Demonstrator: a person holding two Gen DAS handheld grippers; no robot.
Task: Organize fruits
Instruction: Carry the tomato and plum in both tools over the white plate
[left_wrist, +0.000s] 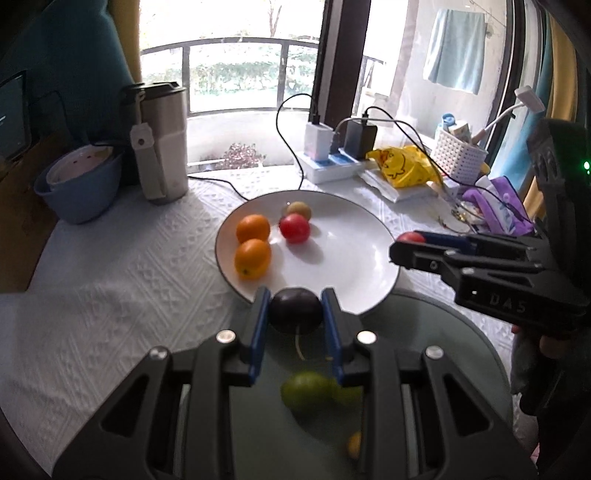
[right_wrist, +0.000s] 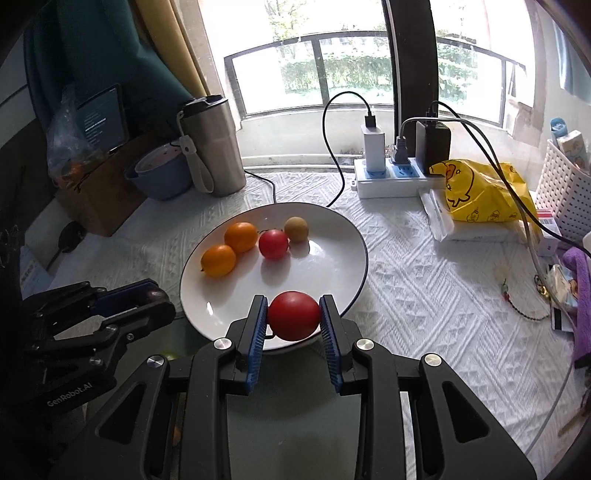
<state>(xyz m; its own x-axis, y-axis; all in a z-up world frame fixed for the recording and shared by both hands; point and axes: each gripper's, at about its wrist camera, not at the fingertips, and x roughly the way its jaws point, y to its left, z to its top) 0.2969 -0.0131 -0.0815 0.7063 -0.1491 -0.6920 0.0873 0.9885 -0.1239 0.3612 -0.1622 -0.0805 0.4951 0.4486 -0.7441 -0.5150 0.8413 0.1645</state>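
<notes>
A dark purple fruit (left_wrist: 294, 309) sits clamped between the blue pads of the left gripper (left_wrist: 295, 308), held at the near rim of the white plate (left_wrist: 351, 266). A thin stem trails down from it toward the camera. In the right wrist view, a red tomato (right_wrist: 293, 315) is pinched in the same way between the two pads of the right gripper (right_wrist: 293, 315), over the near edge of the same plate (right_wrist: 332, 266). Each fruit fills the gap between its gripper's fingers, with the pads pressed against both sides.

On the plate lie two oranges touching each other (left_wrist: 253, 243), a second red tomato (left_wrist: 294, 228) and, just behind it, a small brownish-yellow fruit (left_wrist: 299, 209). The held fruits are apart from this cluster, on the near side of the plate.

Below the left gripper, blurred, a green fruit (left_wrist: 306, 393) and a small yellow-orange one (left_wrist: 354, 445) lie on a dark green round surface (left_wrist: 443, 332) next to the plate.

The plate rests on a counter covered with a white textured cloth (right_wrist: 424, 295). Further back stand a steel tumbler (right_wrist: 212, 144), a blue bowl (right_wrist: 162, 181), a power strip with chargers (right_wrist: 391, 177), a yellow bag (right_wrist: 480, 192) and a white perforated basket (right_wrist: 565, 177).
</notes>
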